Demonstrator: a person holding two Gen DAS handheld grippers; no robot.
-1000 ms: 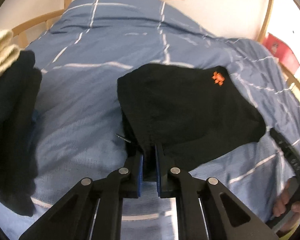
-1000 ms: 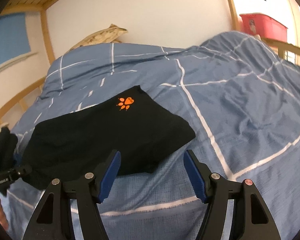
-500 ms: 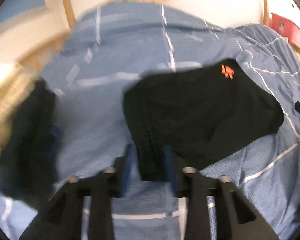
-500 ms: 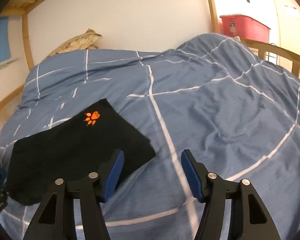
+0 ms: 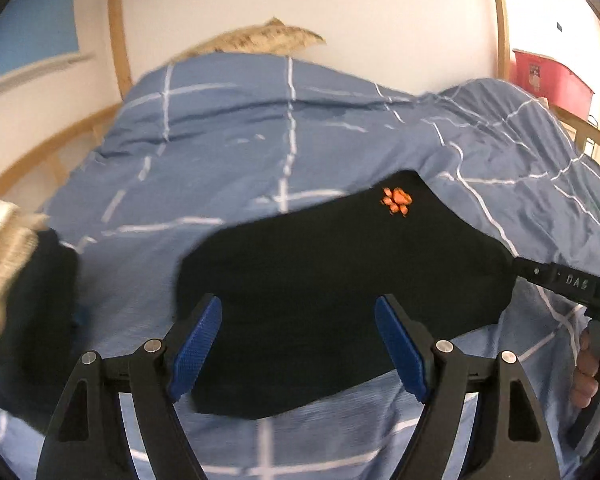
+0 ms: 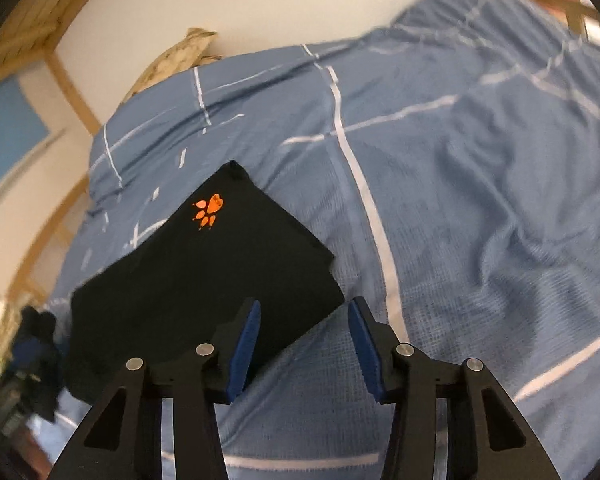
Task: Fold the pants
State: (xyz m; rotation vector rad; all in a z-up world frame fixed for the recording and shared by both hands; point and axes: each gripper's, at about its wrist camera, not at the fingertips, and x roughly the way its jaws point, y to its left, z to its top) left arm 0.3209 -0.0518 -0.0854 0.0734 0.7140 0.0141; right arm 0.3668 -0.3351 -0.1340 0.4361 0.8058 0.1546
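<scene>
The black pants [image 5: 332, 272] lie folded into a flat rectangle on the blue checked duvet [image 5: 228, 148], an orange paw print [image 5: 397, 200] on top. My left gripper [image 5: 298, 336] is open and empty, hovering just above the pants' near edge. In the right wrist view the pants [image 6: 204, 280] lie to the left, paw print [image 6: 208, 210] up. My right gripper [image 6: 304, 340] is open and empty over the pants' near right corner. The right gripper's body [image 5: 572, 284] shows at the right edge of the left wrist view.
A pile of dark clothes [image 5: 28, 320] and a cream knit [image 5: 0, 248] lie at the left of the bed. A beige pillow [image 5: 256, 38] sits at the headboard. A red box [image 5: 548, 80] stands at the right. Wooden bed rails [image 6: 52, 248] run along the sides.
My left gripper has let go of the pants' edge, opened wide and lifted. My right gripper has swung back toward the pants' right corner and narrowed a little.
</scene>
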